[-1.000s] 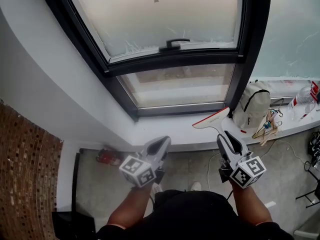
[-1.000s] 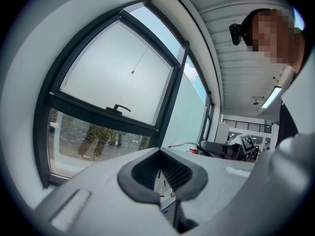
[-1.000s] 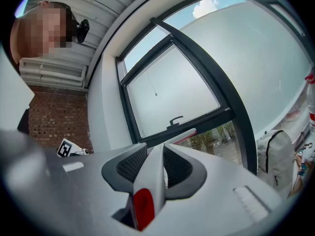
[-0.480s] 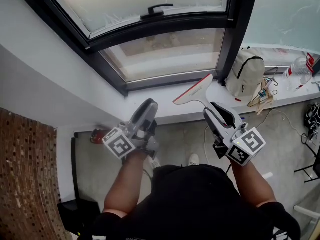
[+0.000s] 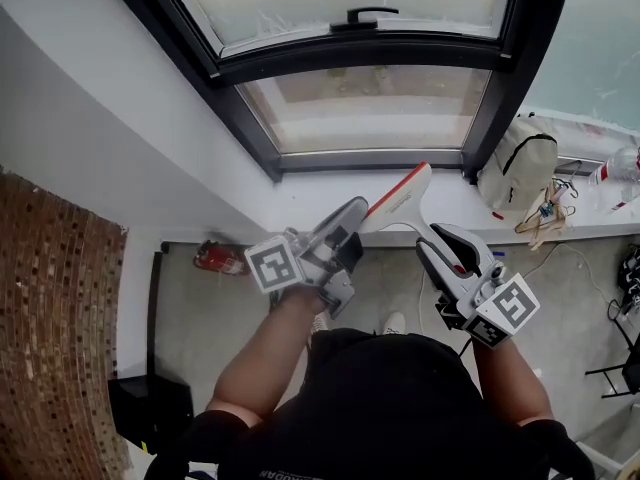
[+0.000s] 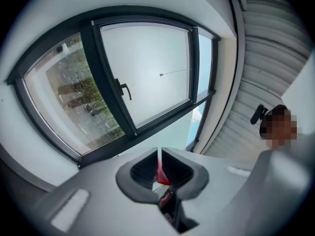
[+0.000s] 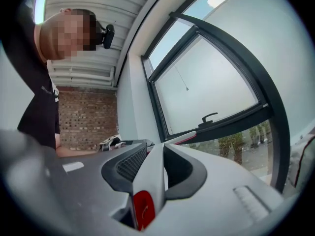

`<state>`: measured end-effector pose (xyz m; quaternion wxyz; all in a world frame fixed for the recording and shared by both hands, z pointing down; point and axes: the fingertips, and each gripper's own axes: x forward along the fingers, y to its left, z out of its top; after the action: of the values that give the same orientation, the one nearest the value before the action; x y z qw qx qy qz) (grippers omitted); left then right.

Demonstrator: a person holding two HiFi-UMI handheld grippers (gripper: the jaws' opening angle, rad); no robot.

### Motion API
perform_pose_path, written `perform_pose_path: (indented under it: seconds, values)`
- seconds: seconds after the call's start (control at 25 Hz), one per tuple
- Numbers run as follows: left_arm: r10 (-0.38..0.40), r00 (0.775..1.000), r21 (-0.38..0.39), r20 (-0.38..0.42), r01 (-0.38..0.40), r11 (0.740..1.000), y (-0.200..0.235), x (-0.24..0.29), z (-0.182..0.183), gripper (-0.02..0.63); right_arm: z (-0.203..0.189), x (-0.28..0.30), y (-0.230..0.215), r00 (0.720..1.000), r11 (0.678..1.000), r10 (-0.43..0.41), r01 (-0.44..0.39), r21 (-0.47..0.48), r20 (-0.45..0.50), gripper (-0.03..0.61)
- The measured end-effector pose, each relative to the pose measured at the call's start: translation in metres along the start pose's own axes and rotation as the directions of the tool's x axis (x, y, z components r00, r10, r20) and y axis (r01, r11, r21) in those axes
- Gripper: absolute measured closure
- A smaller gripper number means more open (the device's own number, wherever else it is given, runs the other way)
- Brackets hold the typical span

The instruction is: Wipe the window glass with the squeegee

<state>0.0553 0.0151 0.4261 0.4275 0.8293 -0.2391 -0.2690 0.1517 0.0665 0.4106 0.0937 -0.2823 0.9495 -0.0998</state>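
While my right gripper has its jaws clamped on the squeegee handle, my left gripper pinches the blade's end, right over the front edge of the windowsill.

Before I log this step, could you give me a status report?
Right gripper shut on squeegee handle. Left gripper pinching its blade end. Blade off the window glass. Backpack on sill, aside.

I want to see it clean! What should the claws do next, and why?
Probably open the left claw: it pinches the squeegee by the blade, while the right claw holds its handle, and the blade is not on the window glass yet.
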Motion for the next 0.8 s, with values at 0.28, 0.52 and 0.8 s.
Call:
perform_pose_path:
  seconds: [0.28,0.52,0.8]
  values:
    - [0.010,0.999,0.006,-0.034,-0.010,1.000,0.000,-0.001,-0.001,0.614,-0.023,0.010,-0.001,0.985,0.973,-0.104,0.073,-0.220,-0.136,0.456]
    - [0.054,0.996,0.060,-0.065,-0.050,0.997,0.009,0.002,-0.007,0.614,-0.026,0.008,-0.002,0.980,0.963,-0.132,0.090,-0.256,-0.150,0.456]
    - [0.104,0.983,0.210,-0.148,-0.071,0.975,0.005,0.006,-0.012,0.614,-0.025,0.007,-0.003,0.976,0.952,-0.154,0.103,-0.289,-0.157,0.453]
